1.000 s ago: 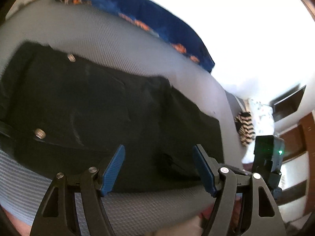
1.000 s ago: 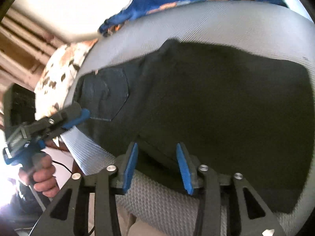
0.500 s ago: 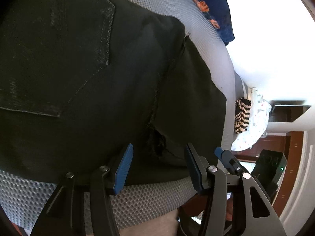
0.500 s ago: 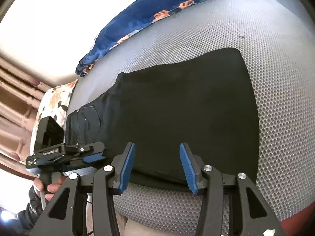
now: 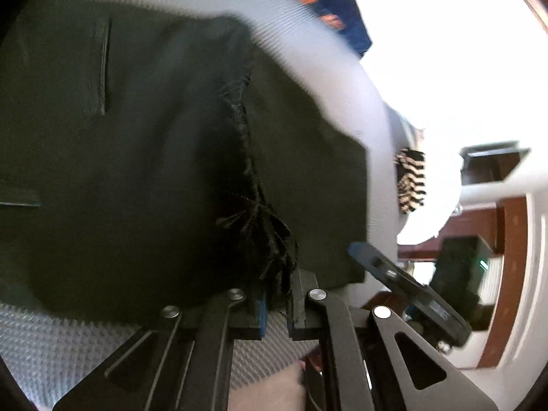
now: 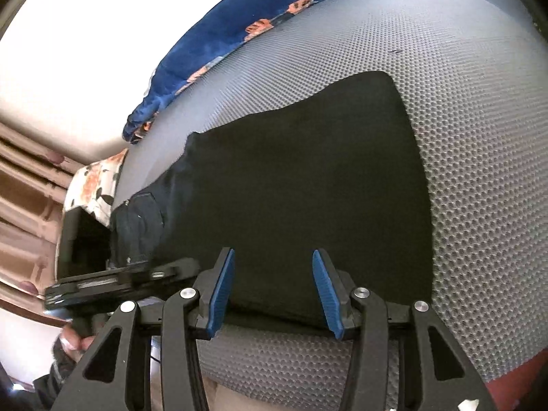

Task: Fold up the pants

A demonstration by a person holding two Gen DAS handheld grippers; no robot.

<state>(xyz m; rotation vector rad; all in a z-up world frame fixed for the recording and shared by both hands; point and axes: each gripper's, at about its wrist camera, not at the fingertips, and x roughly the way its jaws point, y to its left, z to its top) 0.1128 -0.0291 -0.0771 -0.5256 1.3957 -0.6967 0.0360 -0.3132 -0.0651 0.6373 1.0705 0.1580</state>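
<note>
While black pants [image 5: 144,171] lie flat on grey mesh mat [image 6: 479,171] — left gripper [image 5: 274,304] clamped on frayed near hem; right gripper [image 6: 274,294] half-open, hem between pads, unpinched.

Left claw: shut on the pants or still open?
Shut on the pants: left claw has bunched black fabric pinched between its pads at the near edge.

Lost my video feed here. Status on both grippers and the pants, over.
Left gripper shut on the pants, bunched near edge. Right gripper open, straddling the near edge, not gripping. Pants flat on grey mat. Nothing in the way.
</note>
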